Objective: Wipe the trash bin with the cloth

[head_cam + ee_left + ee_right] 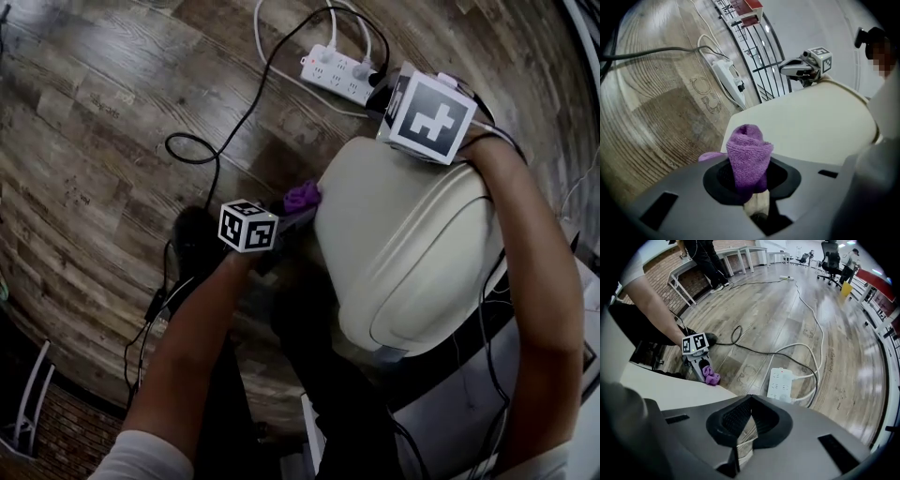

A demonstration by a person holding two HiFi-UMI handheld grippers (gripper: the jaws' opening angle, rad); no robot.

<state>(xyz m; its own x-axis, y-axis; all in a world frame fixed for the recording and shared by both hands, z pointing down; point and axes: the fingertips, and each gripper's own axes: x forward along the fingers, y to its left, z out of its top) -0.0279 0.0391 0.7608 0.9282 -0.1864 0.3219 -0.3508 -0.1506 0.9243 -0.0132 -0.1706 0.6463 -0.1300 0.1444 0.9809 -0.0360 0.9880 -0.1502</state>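
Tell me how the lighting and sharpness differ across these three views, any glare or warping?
Head view: dim, dark corners, the cream plastic trash bin the brightest thing. Left gripper view: strong fisheye bending, the purple terry cloth sharp, the wooden floor at left smeared. Right gripper view: brightest, with glare on that floor.

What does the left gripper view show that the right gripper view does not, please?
Only the left gripper view shows the right tool from outside, at the trash bin's far edge, and a black railing. Only the right gripper view shows that tool's shut, empty jaws, the left tool from outside, desks and office chairs. Both share the purple cloth gripped by the left tool, the bin's cream top, the white power strip and the wooden floor.
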